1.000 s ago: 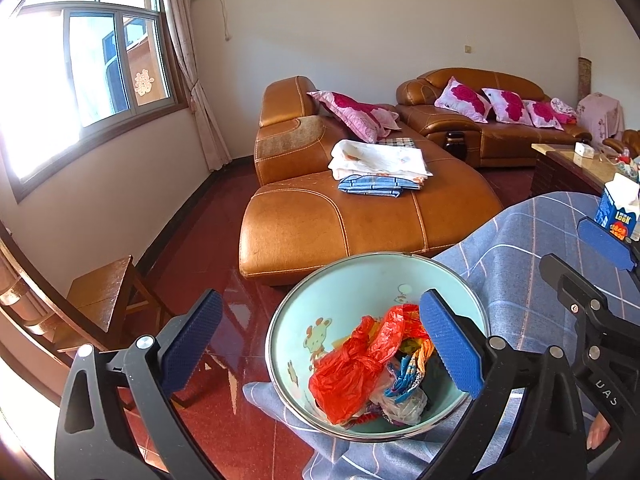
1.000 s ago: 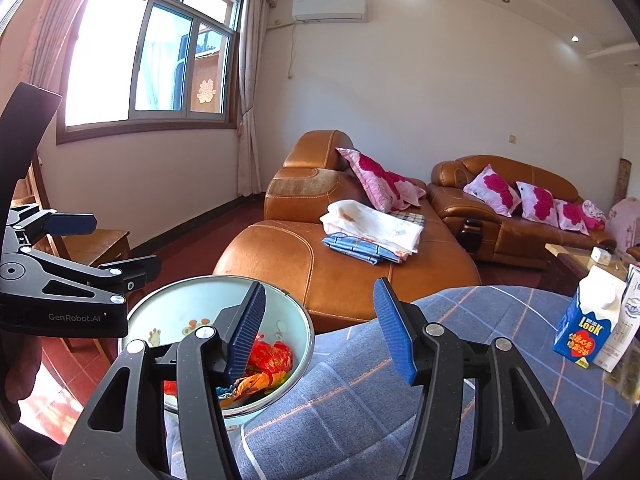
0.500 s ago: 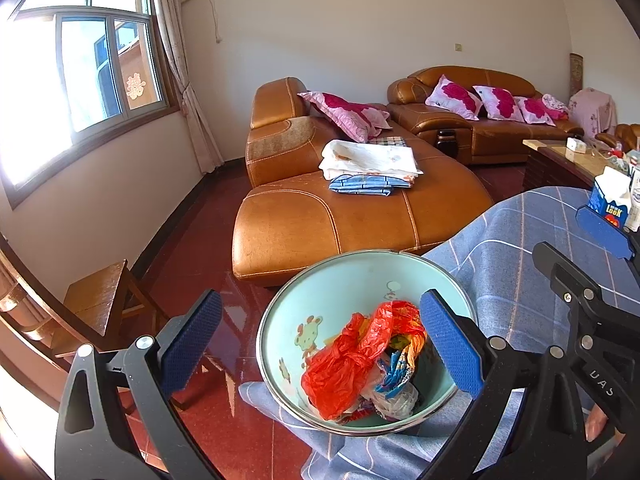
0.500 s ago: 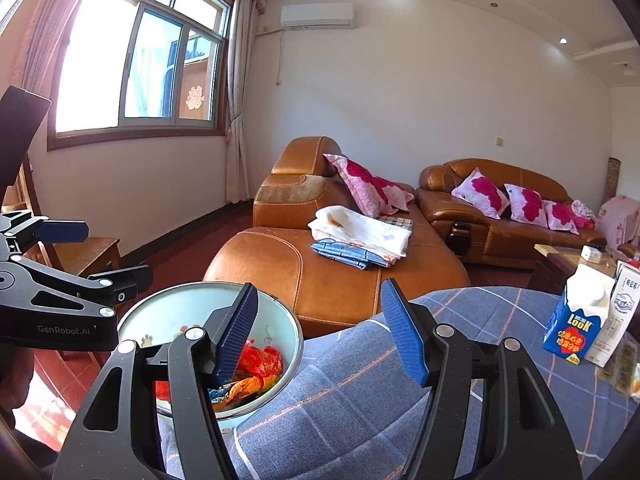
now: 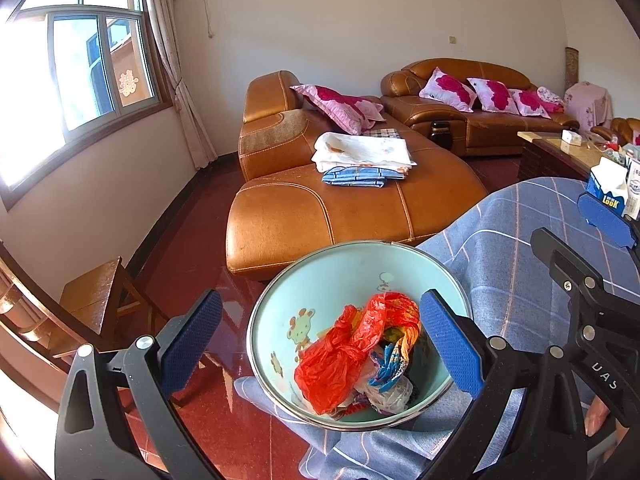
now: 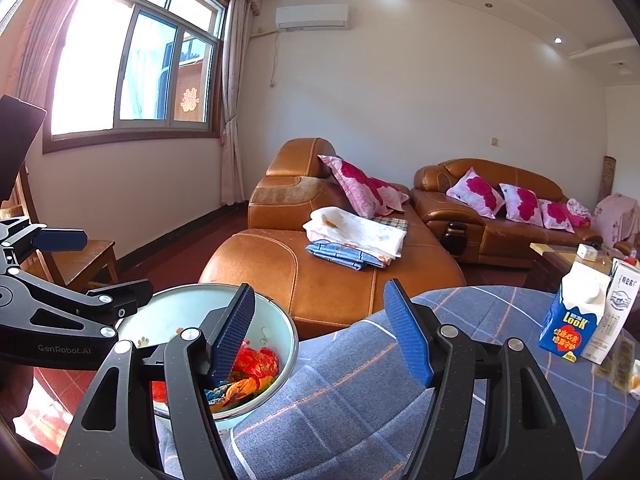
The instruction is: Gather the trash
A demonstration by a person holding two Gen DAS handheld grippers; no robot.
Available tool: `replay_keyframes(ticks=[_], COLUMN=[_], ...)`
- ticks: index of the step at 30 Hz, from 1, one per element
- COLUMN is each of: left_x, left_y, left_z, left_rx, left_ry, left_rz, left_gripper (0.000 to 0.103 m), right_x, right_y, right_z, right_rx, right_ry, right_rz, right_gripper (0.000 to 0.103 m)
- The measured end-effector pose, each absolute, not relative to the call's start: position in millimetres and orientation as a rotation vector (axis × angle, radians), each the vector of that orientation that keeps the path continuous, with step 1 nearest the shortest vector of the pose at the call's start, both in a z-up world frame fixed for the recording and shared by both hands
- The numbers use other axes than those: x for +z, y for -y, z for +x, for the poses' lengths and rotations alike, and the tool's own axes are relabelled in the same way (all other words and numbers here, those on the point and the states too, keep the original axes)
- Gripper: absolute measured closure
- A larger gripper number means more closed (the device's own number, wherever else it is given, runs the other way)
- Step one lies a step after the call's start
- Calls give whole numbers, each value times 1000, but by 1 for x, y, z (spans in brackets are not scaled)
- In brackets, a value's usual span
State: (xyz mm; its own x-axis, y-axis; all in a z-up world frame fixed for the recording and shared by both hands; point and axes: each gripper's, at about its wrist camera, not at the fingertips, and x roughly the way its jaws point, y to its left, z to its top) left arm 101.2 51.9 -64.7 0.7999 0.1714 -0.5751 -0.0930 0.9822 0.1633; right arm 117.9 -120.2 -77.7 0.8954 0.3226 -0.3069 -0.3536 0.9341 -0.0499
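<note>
A pale green basin (image 5: 320, 276) sits at the edge of the table's blue checked cloth (image 5: 520, 248). It holds a red plastic bag (image 5: 340, 360) and several crumpled wrappers. My left gripper (image 5: 320, 340) hovers over the basin, open wide, its pads clear of the rim. My right gripper (image 6: 320, 328) is above the cloth just right of the basin (image 6: 180, 304). Its jaws are opening and nothing is between them. On the cloth at the right stand a blue "LOOK" carton (image 6: 572, 316) and a white carton (image 6: 618, 304), with small wrappers (image 6: 620, 364) beside them.
A brown leather sofa (image 6: 320, 276) with folded cloths (image 6: 356, 236) stands just beyond the table. A wooden stool (image 5: 96, 296) is on the red floor to the left. Further right is a coffee table (image 5: 560, 152) with small items.
The right gripper's jaws stand wider apart than a second ago. Both grippers stay where they were, and the basin and its trash have not moved.
</note>
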Motion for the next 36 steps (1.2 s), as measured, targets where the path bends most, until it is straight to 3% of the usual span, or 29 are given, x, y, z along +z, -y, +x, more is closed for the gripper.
replay_keyframes(ticks=[36], left_x=[-74], left_y=[-37], left_z=[105], left_rx=[88], left_ry=[-666], left_rz=[175], left_gripper=[6], right_x=[-75], right_y=[142], right_z=[113], right_rx=[255], right_ry=[-289], right_rz=[-52], right_gripper=[24])
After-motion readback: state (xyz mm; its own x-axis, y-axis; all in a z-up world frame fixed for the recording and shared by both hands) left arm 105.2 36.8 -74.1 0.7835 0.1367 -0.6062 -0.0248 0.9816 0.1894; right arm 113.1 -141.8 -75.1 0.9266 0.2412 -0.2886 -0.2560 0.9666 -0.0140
